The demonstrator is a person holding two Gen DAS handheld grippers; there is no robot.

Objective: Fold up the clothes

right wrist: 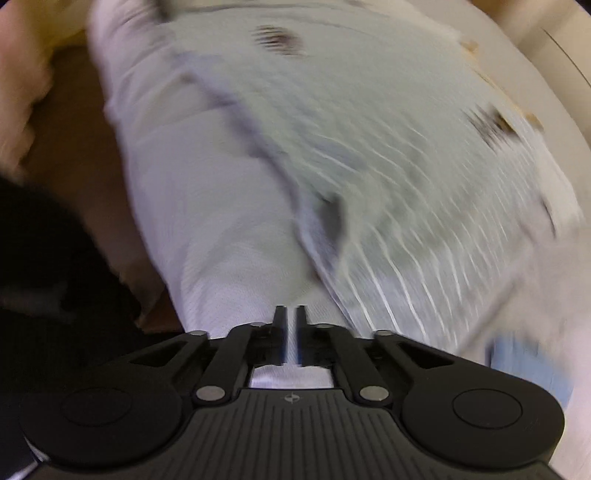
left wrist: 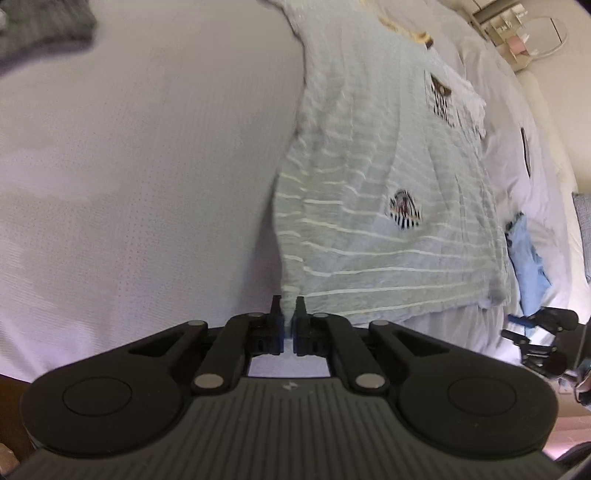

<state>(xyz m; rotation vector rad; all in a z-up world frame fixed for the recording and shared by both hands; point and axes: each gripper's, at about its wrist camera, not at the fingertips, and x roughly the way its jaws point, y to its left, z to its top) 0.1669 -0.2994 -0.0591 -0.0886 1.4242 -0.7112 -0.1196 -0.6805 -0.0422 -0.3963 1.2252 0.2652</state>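
Left tool (left wrist: pixel 289 306): fingers nearly closed, pinching the near corner of the striped shirt (left wrist: pixel 376 206). Shirt spreads flat on the bed (left wrist: pixel 129 166), ahead and to the right of this tool; dark garment (left wrist: pixel 40 29) at far upper left, blue garment (left wrist: pixel 528 266) beyond the shirt's right edge. Right tool (right wrist: pixel 291 314): narrow gap between fingers, white fabric seen through it; grip cannot be told, view blurred. Shirt lies ahead and right, hem edge just beside the tool
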